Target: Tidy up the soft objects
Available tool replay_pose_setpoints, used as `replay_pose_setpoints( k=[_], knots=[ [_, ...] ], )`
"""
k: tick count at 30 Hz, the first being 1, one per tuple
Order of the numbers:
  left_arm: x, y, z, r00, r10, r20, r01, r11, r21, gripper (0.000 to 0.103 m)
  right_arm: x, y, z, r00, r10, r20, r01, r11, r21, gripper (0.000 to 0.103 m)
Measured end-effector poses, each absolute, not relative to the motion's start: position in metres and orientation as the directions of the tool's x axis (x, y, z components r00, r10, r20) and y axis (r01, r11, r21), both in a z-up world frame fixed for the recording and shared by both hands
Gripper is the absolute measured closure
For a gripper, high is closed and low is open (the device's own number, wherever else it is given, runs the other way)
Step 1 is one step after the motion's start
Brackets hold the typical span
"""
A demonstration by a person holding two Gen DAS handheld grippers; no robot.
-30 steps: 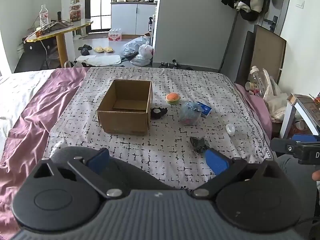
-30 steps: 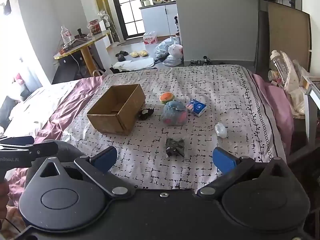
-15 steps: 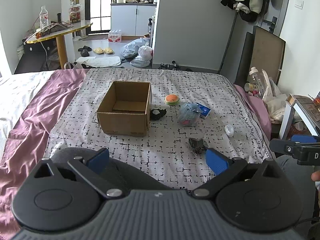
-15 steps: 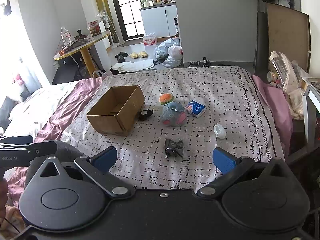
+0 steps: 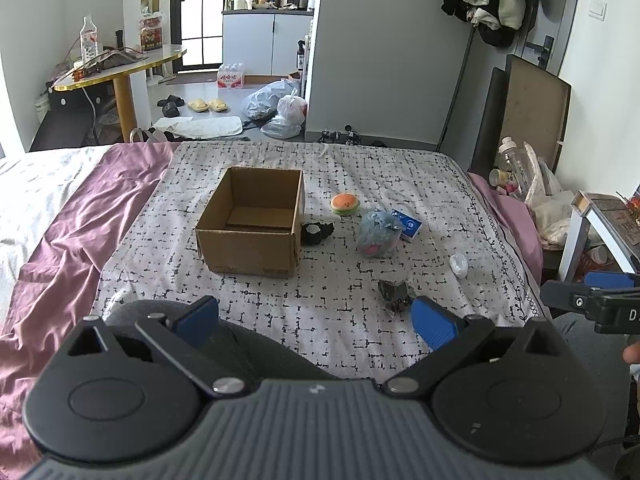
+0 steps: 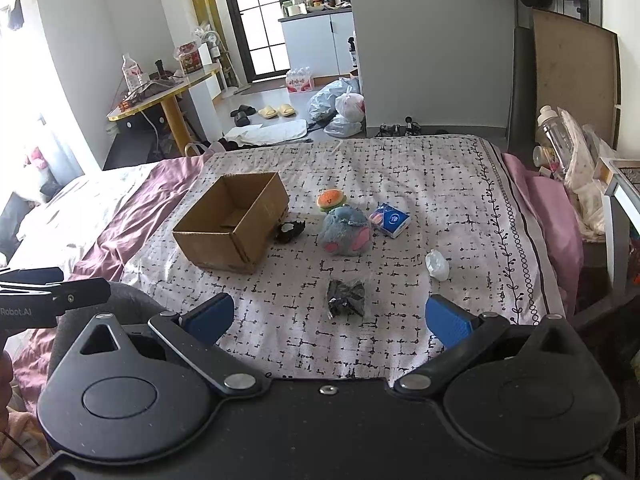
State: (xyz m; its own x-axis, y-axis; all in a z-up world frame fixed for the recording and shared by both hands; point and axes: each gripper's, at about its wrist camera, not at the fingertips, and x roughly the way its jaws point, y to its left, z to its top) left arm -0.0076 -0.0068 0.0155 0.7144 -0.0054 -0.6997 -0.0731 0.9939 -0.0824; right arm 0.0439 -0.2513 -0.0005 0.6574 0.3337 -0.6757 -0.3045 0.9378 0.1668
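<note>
An open, empty cardboard box (image 5: 250, 224) (image 6: 232, 228) stands on the patterned bedspread (image 5: 340, 300). To its right lie a black soft item (image 5: 316, 233) (image 6: 289, 231), an orange burger plush (image 5: 345, 203) (image 6: 331, 199), a blue-pink plush (image 5: 378, 233) (image 6: 345, 232), a blue tissue pack (image 5: 408, 225) (image 6: 389, 220), a dark crumpled bag (image 5: 394, 294) (image 6: 346, 298) and a small white item (image 5: 458, 265) (image 6: 437, 265). My left gripper (image 5: 314, 318) is open and empty at the bed's near edge. My right gripper (image 6: 328, 318) is open and empty, just short of the dark bag.
A purple sheet (image 5: 72, 232) covers the bed's left side. A white stand (image 5: 592, 224) and bags (image 5: 536, 184) sit past the right edge. A yellow table (image 5: 120, 68), slippers and plastic bags are on the floor beyond the bed.
Both views have drawn back and up slightly; the objects sit a little higher and smaller in frame. Both grippers stay open and empty.
</note>
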Motion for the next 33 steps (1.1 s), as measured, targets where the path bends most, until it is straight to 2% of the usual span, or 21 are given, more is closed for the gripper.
replay_pose_setpoints(
  k=[33],
  knots=[
    [-0.0068,-0.0055,0.0173,0.714,-0.006,-0.701,-0.073,0.994,-0.083,0.001,0.0451,-0.2509,-0.0006,0.657,0.334,-0.676,-0.307,0.937,0.166,0.0]
  ],
)
